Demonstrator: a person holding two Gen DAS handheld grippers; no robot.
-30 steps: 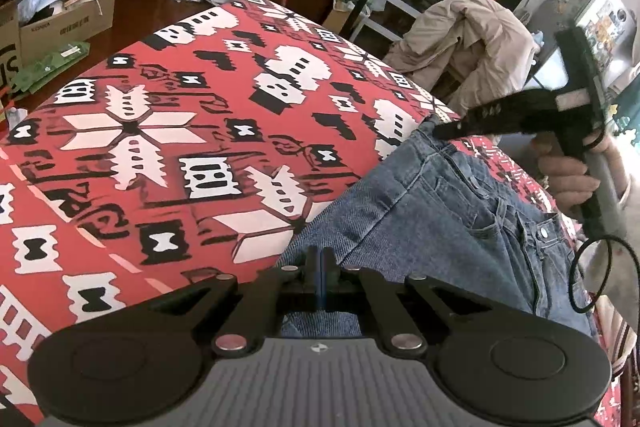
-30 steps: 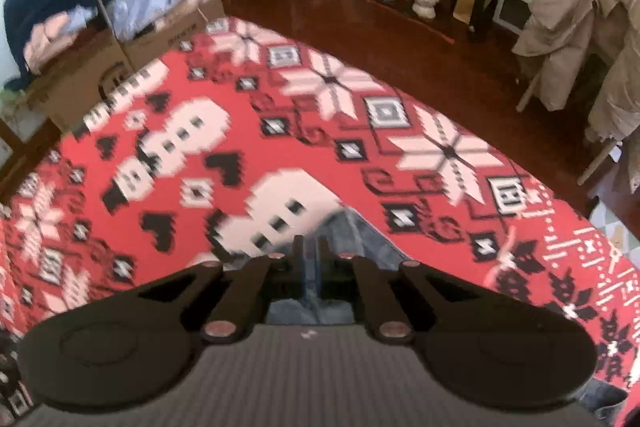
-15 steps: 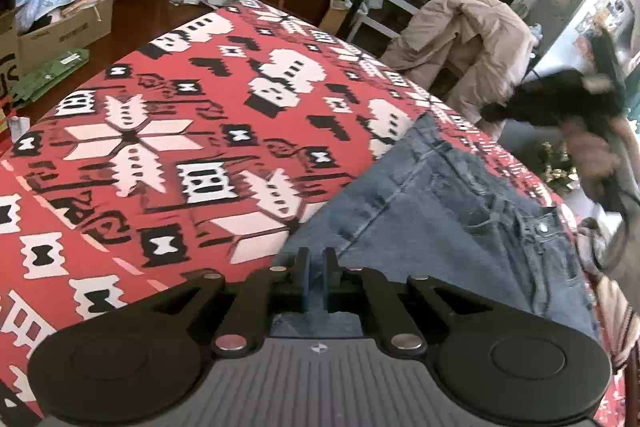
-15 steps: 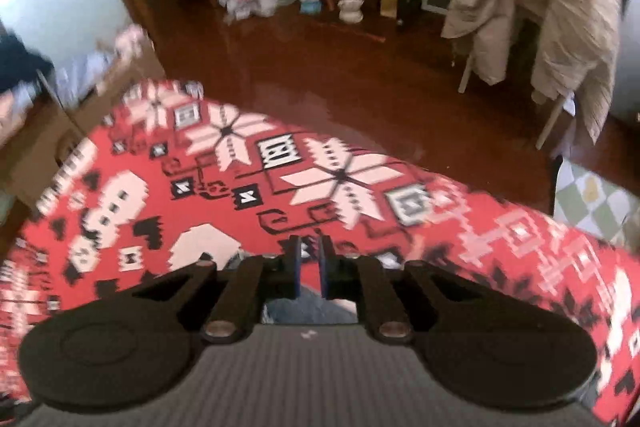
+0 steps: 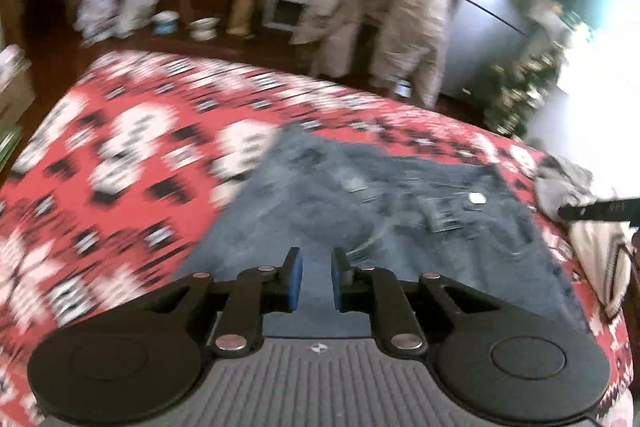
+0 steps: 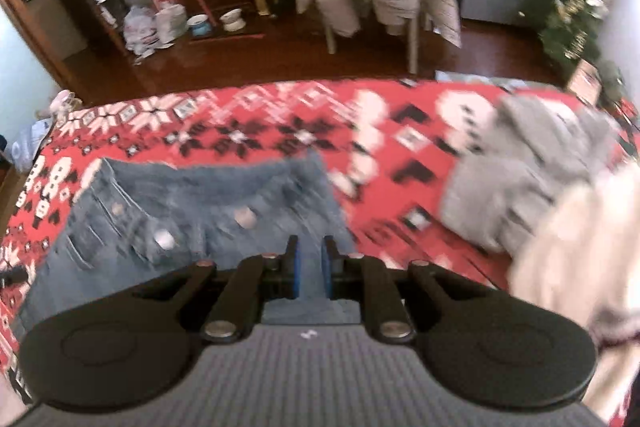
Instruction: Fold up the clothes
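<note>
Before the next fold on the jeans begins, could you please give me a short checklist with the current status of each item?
1. Blue denim jeans lie on the red patterned cloth: ok.
2. Left gripper has let go; its jaws have just been opening, a gap shows, no denim pinched: ok.
3. Right gripper likewise just opened, nothing pinched: ok.
4. Jeans lie smooth: cannot tell, both views blurred.
5. Grey garment and cream garment lie clear of the jeans: ok.
</note>
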